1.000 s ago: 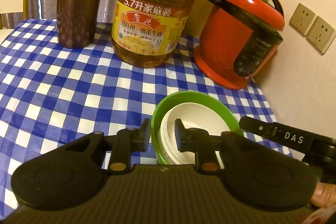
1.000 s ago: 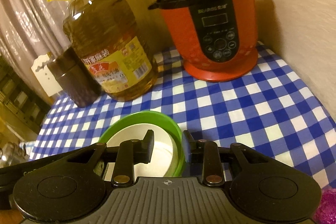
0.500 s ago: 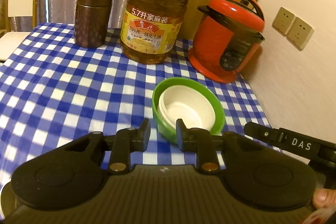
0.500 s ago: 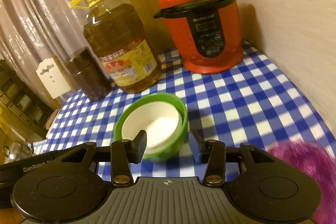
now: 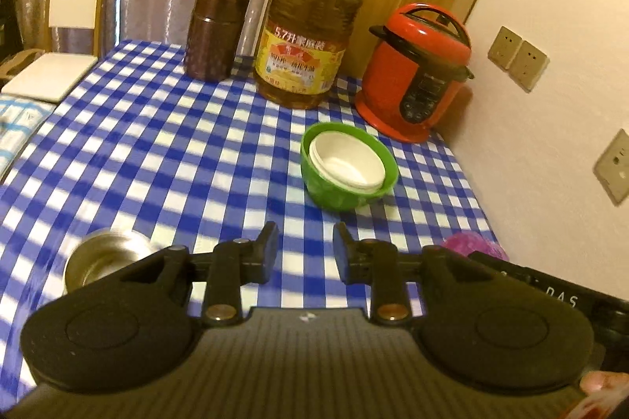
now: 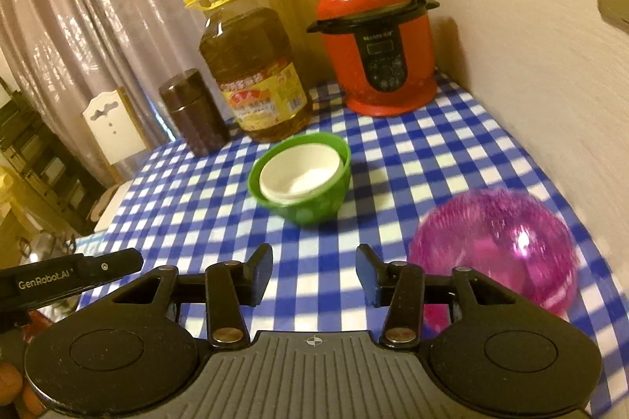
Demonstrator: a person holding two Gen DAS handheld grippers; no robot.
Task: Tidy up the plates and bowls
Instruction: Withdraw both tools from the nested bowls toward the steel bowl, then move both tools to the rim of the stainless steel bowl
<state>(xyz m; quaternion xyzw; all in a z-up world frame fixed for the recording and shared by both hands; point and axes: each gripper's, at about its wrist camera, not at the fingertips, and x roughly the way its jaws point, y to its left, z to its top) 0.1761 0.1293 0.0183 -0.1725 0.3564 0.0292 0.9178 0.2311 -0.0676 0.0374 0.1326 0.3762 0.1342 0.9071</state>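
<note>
A green bowl (image 5: 346, 179) with white bowls (image 5: 346, 163) nested inside stands on the blue checked tablecloth, also in the right wrist view (image 6: 302, 183). A metal bowl (image 5: 102, 258) sits near the left gripper's left finger. A pink translucent bowl (image 6: 495, 246) sits near right, its edge also in the left wrist view (image 5: 471, 246). My left gripper (image 5: 304, 250) is open and empty, well back from the green bowl. My right gripper (image 6: 314, 277) is open and empty, also back from it.
A large oil bottle (image 5: 306, 37), a brown canister (image 5: 214, 33) and a red pressure cooker (image 5: 416, 73) stand along the table's far edge. The wall (image 5: 550, 104) with sockets borders the right side. A white chair (image 5: 67, 30) stands beyond the far left corner.
Both grippers have pulled back and up from the green bowl, which stays on the table. The right gripper has opened wider. The metal and pink bowls have come into view.
</note>
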